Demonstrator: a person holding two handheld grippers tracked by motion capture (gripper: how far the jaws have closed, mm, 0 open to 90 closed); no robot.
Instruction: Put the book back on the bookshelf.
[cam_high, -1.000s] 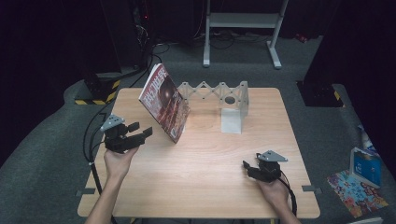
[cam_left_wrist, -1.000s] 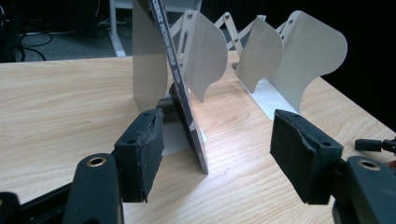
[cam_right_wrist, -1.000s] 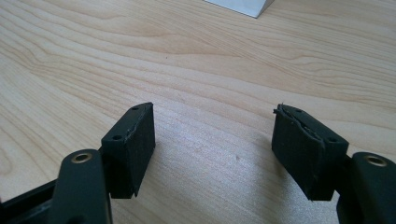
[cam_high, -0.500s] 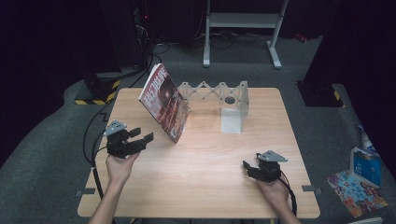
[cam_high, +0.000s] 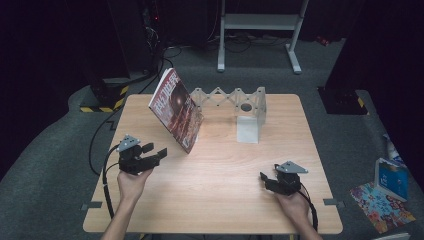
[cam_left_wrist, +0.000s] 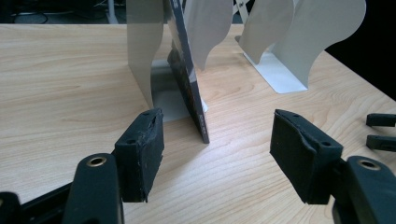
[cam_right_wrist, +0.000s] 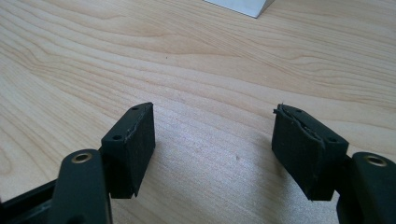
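Two hand-held grippers, left (cam_high: 152, 151) and right (cam_high: 267, 180), are released and empty; the thin magazine (cam_high: 176, 109) looks floppy, so take its lower edge.

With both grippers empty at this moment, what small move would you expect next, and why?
Probably the left gripper eases forward toward the magazine. Its jaws stand open and empty, and in the left gripper view the magazine's lower edge lies just ahead between them, leaning against the white bookend rack. The right gripper rests open over bare table.
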